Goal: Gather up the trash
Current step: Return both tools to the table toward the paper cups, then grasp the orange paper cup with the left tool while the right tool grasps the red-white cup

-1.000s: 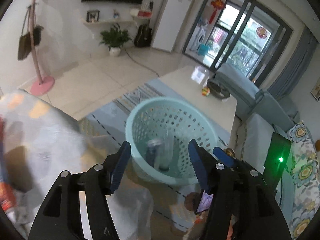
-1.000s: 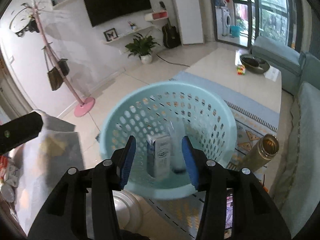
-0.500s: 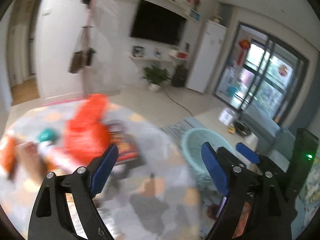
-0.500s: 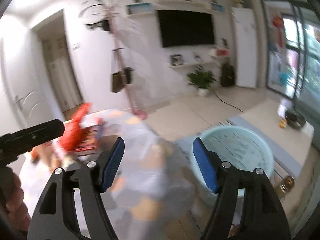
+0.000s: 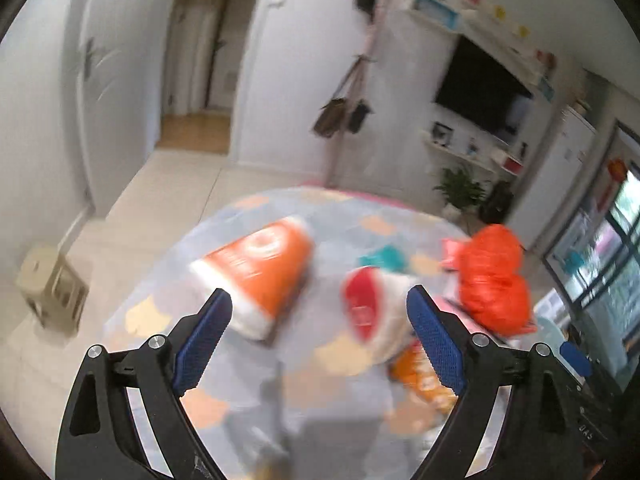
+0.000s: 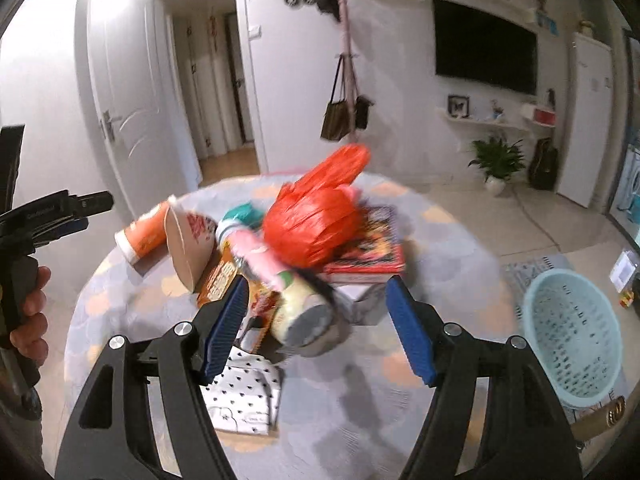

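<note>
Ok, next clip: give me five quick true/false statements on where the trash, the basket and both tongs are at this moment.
1. Both the left tongs and the right tongs are open and hold nothing. True.
2. The red plastic bag is already in the basket. False: it sits on the table, on top of other items.
3. The light blue basket stands on the floor beside the table. True.
4. The orange paper cup stands upright. False: it lies on its side.
5. The bottle lies on its side in front of the right tongs. True.
</note>
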### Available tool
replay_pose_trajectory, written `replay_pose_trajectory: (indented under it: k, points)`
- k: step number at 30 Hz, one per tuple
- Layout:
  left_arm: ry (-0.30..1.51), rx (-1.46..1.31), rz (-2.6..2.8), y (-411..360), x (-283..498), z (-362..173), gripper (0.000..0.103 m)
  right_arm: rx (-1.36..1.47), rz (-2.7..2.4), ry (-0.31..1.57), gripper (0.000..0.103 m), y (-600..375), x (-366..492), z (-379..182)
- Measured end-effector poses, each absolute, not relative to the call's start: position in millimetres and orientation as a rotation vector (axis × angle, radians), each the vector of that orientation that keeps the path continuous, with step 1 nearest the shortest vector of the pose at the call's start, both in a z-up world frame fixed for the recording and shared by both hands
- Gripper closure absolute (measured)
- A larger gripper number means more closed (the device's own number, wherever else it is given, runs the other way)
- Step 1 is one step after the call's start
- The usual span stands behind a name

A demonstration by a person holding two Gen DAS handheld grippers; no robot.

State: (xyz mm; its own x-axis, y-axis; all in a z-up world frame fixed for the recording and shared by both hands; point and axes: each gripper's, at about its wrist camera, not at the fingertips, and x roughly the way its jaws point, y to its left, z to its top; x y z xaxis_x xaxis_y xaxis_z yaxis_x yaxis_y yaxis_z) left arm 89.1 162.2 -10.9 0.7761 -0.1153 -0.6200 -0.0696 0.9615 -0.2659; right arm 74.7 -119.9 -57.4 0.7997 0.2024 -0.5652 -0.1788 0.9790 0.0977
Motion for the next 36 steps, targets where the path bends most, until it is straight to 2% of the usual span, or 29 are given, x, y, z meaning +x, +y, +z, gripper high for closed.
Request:
replay_pose_trajectory:
  k: [4, 7, 13, 15, 17, 22, 27, 28, 29, 32, 36]
  points:
    - [0.755, -0.353, -0.020, 186.3, 100.7, -42.3, 0.020, 0.038, 0.240, 0.675, 0.054, -109.8, 92.1, -70.3]
    - [0.795, -0.410, -0.037, 193.9, 110.1, -59.5, 0.021, 0.029, 0.274, 0.686, 0.055, -97.9, 101.3, -66.5]
    - [0.801, -0.490, -0.104, 203.6, 116.9, -82.6, 0.031, 0.020, 0.393, 0.705, 0.055, -43.3, 121.6, -47.5]
    - [0.808, -0.517, -0.121, 207.9, 123.4, -90.4, 0.040, 0.034, 0.419, 0.735, 0.055, -24.2, 133.1, -48.8]
    - [0.819, -0.537, -0.131, 208.3, 129.3, -95.8, 0.054, 0.040, 0.420, 0.761, 0.055, -10.3, 144.8, -52.3]
    - [0.843, -0.545, -0.162, 206.3, 135.8, -107.2, 0.082, 0.060, 0.432, 0.802, 0.055, 10.6, 164.4, -62.0]
    - [0.820, -0.531, -0.195, 204.6, 132.5, -105.7, 0.091, 0.061, 0.424, 0.842, 0.055, 25.9, 180.1, -73.2]
    - [0.812, -0.524, -0.199, 203.8, 131.0, -103.5, 0.094, 0.060, 0.421, 0.847, 0.059, 27.2, 181.7, -75.8]
    - [0.806, -0.516, -0.201, 203.2, 132.1, -101.5, 0.097, 0.059, 0.426, 0.855, 0.069, 29.2, 183.1, -78.6]
    - [0.777, -0.475, -0.196, 199.6, 126.2, -92.6, 0.101, 0.056, 0.423, 0.857, 0.079, 30.4, 185.3, -80.6]
    - [0.727, -0.452, -0.218, 194.9, 116.1, -77.2, 0.102, 0.071, 0.429, 0.808, 0.081, 20.8, 175.3, -68.8]
